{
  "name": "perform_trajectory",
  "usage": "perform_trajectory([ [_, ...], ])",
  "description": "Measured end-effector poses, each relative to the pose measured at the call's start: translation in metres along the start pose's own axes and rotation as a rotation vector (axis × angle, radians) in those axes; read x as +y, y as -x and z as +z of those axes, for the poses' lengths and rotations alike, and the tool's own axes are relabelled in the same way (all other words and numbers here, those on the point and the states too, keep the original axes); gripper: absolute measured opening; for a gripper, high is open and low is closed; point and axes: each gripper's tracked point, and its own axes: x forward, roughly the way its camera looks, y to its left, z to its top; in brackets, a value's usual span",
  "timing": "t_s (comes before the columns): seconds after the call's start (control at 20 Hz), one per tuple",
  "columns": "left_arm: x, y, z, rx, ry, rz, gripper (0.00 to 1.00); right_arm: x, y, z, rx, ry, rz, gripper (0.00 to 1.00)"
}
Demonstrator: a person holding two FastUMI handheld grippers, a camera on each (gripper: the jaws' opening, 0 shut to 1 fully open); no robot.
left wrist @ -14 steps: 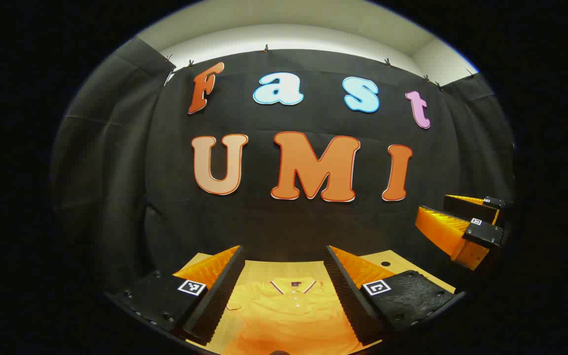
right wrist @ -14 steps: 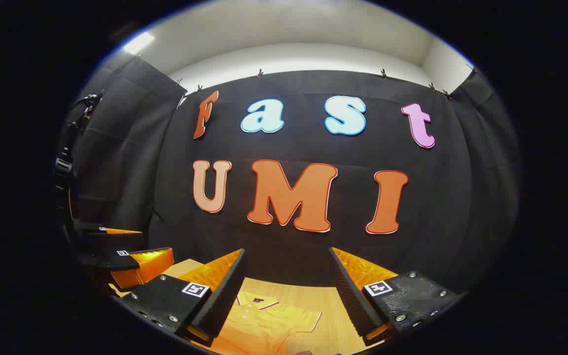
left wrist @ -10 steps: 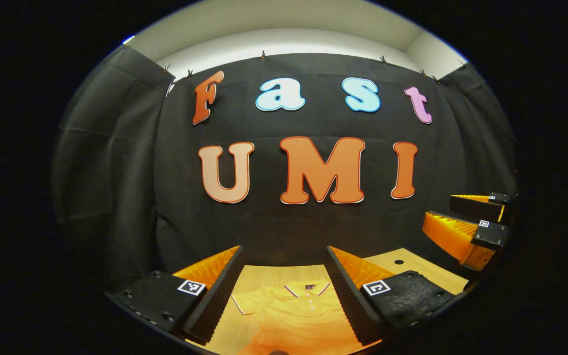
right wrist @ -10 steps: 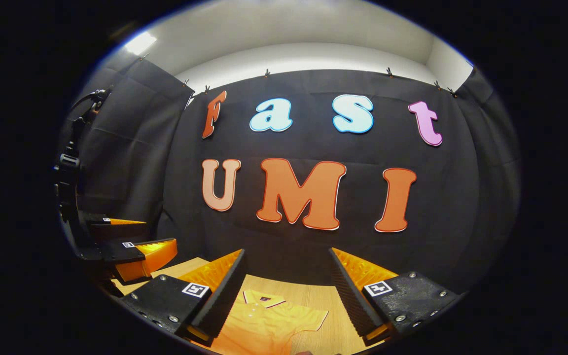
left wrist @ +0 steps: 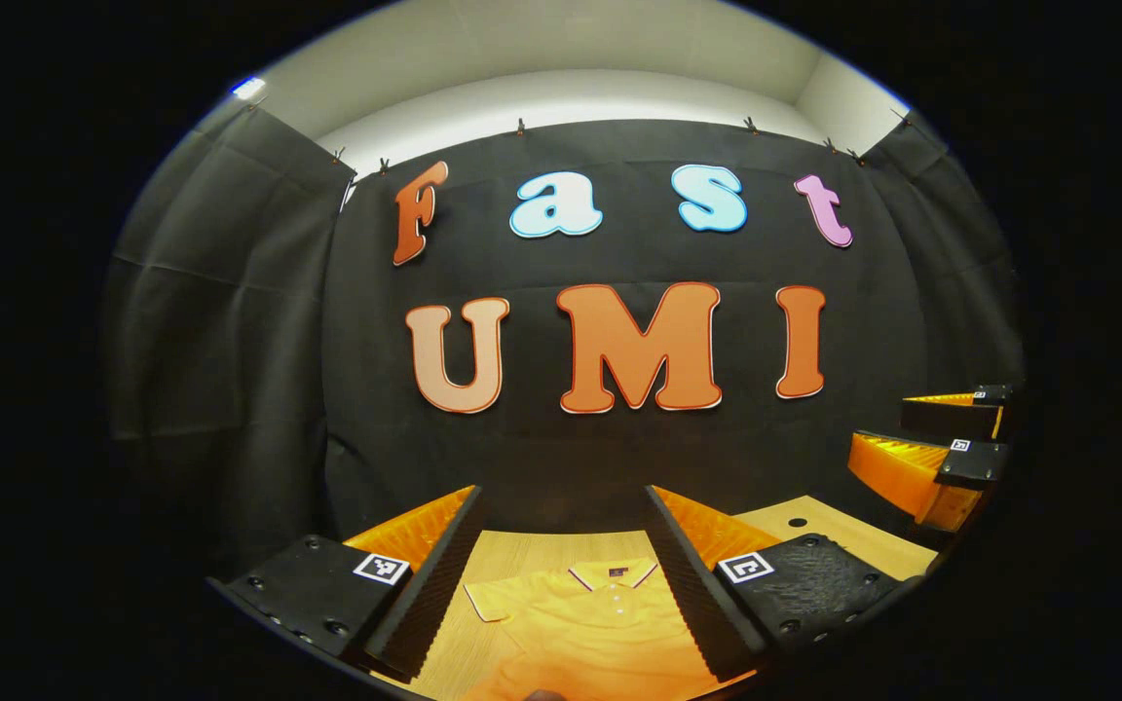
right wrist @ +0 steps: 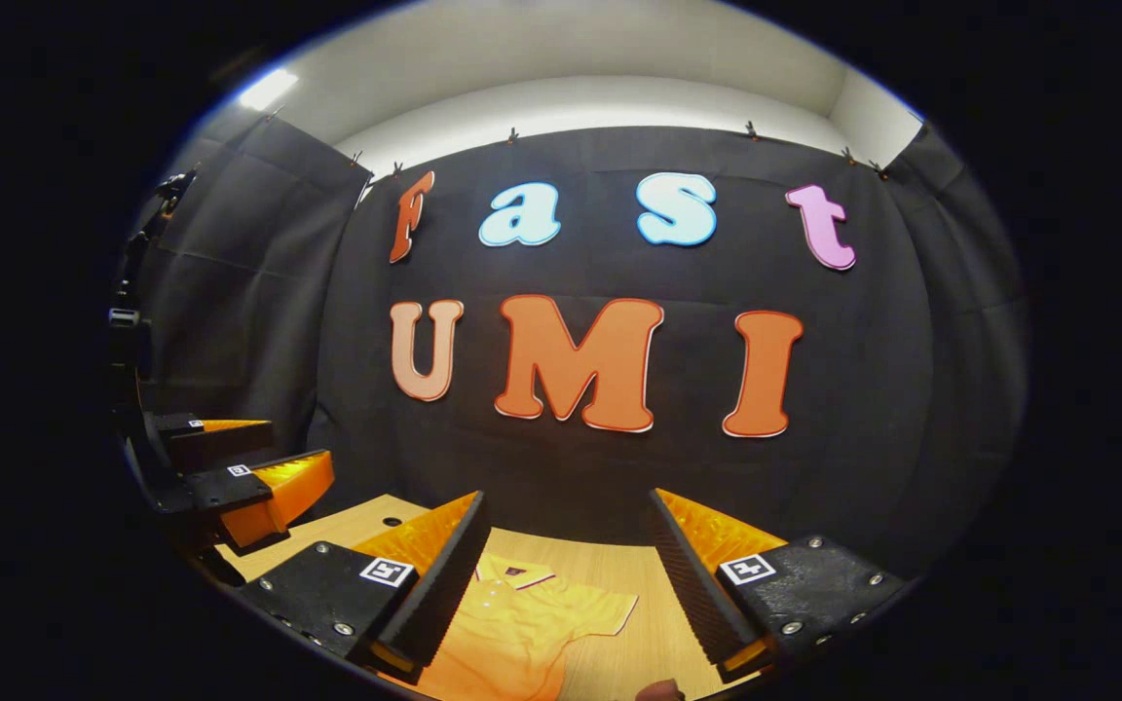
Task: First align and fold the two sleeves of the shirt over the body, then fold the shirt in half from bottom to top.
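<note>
Above one wooden table [left wrist: 522,547], one orange shirt [left wrist: 600,633] flat, two grippers: left gripper [left wrist: 561,584] and right gripper [right wrist: 566,584], both spread, empty.

Both views wallward, sharing shirt [left wrist: 585,623]

Black cloth wall [left wrist: 230,321] all round the booth, clipped up along the top (small clips [left wrist: 520,127] at the seam). Pale ceiling [right wrist: 571,58] above, bright light [right wrist: 267,90] in one corner. Light wooden table [left wrist: 843,535] below.
</note>
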Motion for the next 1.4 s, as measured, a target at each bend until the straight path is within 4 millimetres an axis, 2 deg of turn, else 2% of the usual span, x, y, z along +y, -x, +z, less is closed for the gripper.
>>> perform_trajectory([
  [0.2,-0.005,0.010,0.010,-0.033,-0.007,-0.007,1.00,0.018,0.014,0.021,-0.105,-0.094,0.103,0.98],
  [0.25,-0.005,0.012,0.013,-0.041,-0.004,-0.006,1.00,0.023,0.016,0.025,-0.122,-0.097,0.123,0.94],
  [0.4,-0.009,0.014,0.013,-0.048,0.003,-0.012,0.99,0.011,0.013,0.007,-0.078,0.041,0.084,1.00],
  [0.45,-0.010,0.016,0.013,-0.048,0.002,-0.015,0.99,0.015,0.017,0.001,-0.071,0.052,0.086,0.94],
  [0.5,-0.011,0.017,0.014,-0.054,0.001,-0.015,0.99,0.015,0.019,-0.003,-0.065,0.034,0.085,0.98],
  [0.55,-0.011,0.020,0.013,-0.054,-0.006,-0.008,0.99,0.016,0.021,-0.006,-0.057,0.009,0.086,0.98],
  [0.8,-0.009,0.023,-0.008,-0.026,0.002,0.005,0.99,-0.006,0.012,-0.044,0.054,-0.055,0.033,0.98],
  [1.0,-0.010,0.019,-0.020,-0.005,-0.013,0.010,0.99,-0.030,-0.002,-0.085,0.161,-0.051,-0.003,0.98],
  [1.2,-0.013,0.015,-0.036,0.030,-0.044,0.017,0.99,-0.047,-0.025,-0.127,0.265,-0.089,-0.028,0.98],
  [1.4,-0.001,0.012,-0.043,0.048,-0.069,0.034,0.99,-0.054,-0.047,-0.167,0.370,-0.107,-0.043,0.99],
])
